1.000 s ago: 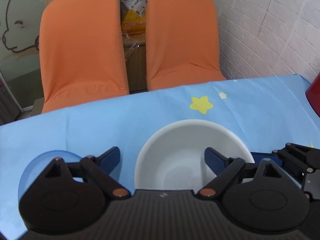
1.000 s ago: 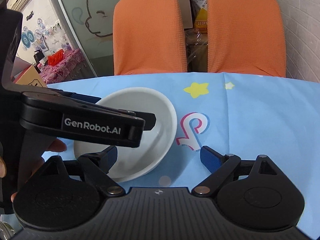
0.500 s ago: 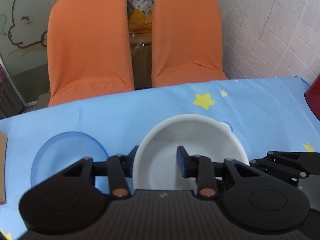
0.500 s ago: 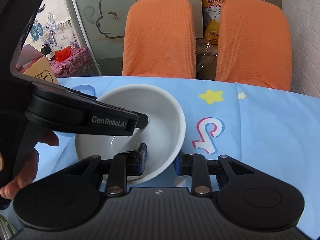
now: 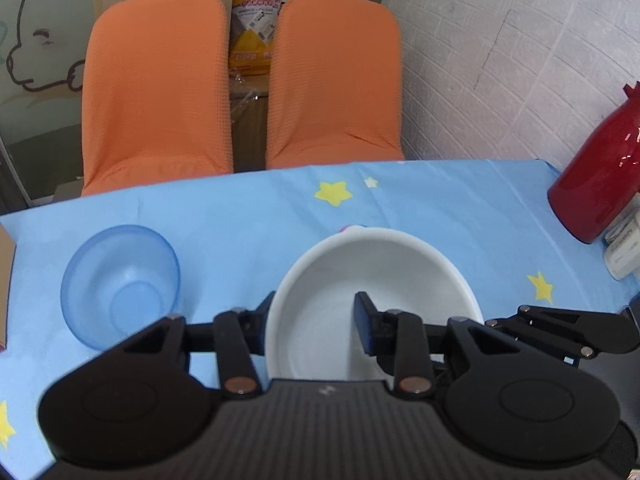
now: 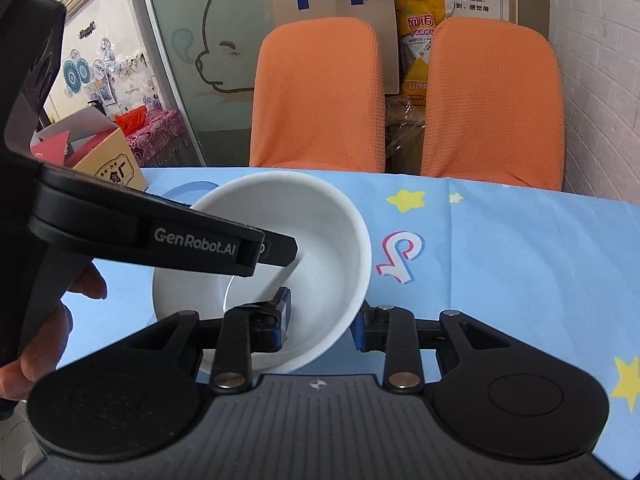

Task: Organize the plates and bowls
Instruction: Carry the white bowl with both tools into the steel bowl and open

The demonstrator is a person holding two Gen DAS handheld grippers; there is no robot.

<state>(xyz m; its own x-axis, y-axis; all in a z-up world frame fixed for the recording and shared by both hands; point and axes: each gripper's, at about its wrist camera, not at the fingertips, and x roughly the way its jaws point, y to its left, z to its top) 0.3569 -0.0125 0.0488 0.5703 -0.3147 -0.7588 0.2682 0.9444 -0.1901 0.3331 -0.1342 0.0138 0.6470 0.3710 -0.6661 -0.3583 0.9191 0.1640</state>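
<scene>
A white bowl [image 5: 372, 276] is held above the blue star tablecloth [image 5: 460, 208]. My left gripper [image 5: 314, 320] is shut on the bowl's left rim, one finger inside and one outside. My right gripper [image 6: 322, 320] is shut on the bowl's [image 6: 316, 240] right rim, one finger inside and one outside. The left gripper's body [image 6: 160, 236] crosses the right wrist view over the bowl. A clear blue bowl [image 5: 120, 284] sits on the cloth to the left of the white bowl.
A red thermos [image 5: 600, 172] stands at the table's right edge with a white item [image 5: 624, 252] beside it. Two orange chairs [image 5: 160, 92] stand behind the table. A cardboard box [image 6: 108, 160] sits at the far left.
Both grippers closed on the white bowl's rim and lifted it. The view has risen, and the blue bowl and red thermos now show more fully.
</scene>
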